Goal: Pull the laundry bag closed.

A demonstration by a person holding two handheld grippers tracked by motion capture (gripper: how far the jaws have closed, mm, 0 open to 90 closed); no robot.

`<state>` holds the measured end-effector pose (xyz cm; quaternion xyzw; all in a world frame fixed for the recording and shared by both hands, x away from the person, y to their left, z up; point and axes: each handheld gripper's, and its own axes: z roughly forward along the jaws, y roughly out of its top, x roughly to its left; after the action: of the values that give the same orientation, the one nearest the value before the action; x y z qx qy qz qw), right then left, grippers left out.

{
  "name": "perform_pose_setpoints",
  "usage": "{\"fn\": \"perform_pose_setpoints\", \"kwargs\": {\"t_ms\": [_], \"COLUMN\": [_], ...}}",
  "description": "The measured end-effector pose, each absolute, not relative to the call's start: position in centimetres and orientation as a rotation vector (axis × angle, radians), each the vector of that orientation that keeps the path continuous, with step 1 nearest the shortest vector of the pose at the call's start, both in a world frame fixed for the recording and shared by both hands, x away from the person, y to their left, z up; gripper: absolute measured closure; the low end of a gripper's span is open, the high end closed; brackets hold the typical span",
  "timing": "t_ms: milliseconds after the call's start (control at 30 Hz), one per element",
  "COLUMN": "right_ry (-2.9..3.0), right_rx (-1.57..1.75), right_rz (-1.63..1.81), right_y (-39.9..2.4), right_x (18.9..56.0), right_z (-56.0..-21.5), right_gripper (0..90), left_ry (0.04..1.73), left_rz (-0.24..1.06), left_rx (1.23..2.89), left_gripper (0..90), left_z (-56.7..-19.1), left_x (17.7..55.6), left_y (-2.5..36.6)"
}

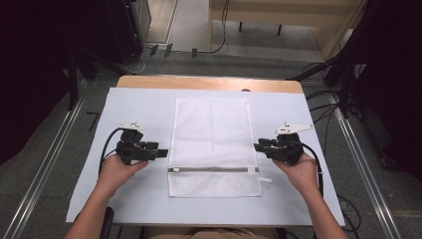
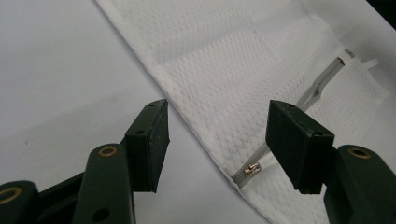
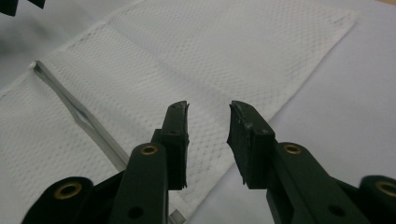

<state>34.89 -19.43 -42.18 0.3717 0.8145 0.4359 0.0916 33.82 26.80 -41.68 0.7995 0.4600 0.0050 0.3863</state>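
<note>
We had the mesh bag (image 1: 213,144) lying flat at the middle of the bench (image 1: 124,204), its long sides running from the near edge toward the far edge, so both flanks stayed reachable. The zip (image 1: 214,170) crossed it close to the near end, with the slider (image 2: 252,169) at the left flank and a white tab (image 1: 265,179) projecting past the right flank.

Our left tongs (image 1: 161,152) stood released and wide beside the left flank, straddling the slider end without touching it. Our right tongs (image 1: 258,147) stood at the right flank, jaws narrowed but unclenched, nothing between the pads. We judged this symmetrical stance suited to steadying one side while working the zip from the other.

The bag was white open-weave mesh, thin and limp, rectangular, with fold creases. The zip tape was grey, the slider metallic. A smooth white sheet (image 1: 124,107) covered the bench.
</note>
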Motion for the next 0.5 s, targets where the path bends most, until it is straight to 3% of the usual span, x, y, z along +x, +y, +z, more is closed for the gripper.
{"fn": "perform_pose_setpoints", "kwargs": {"t_ms": [500], "right_ry": [2.503], "right_rx": [0.979], "right_rz": [1.313], "right_y": [-16.1], "right_x": [34.6], "right_z": [-41.6], "right_gripper": [72.5], "left_ry": [1.164], "left_rz": [0.028], "left_rx": [2.084], "left_gripper": [41.9], "left_z": [-42.3], "left_x": [31.8], "left_y": [27.3]}}
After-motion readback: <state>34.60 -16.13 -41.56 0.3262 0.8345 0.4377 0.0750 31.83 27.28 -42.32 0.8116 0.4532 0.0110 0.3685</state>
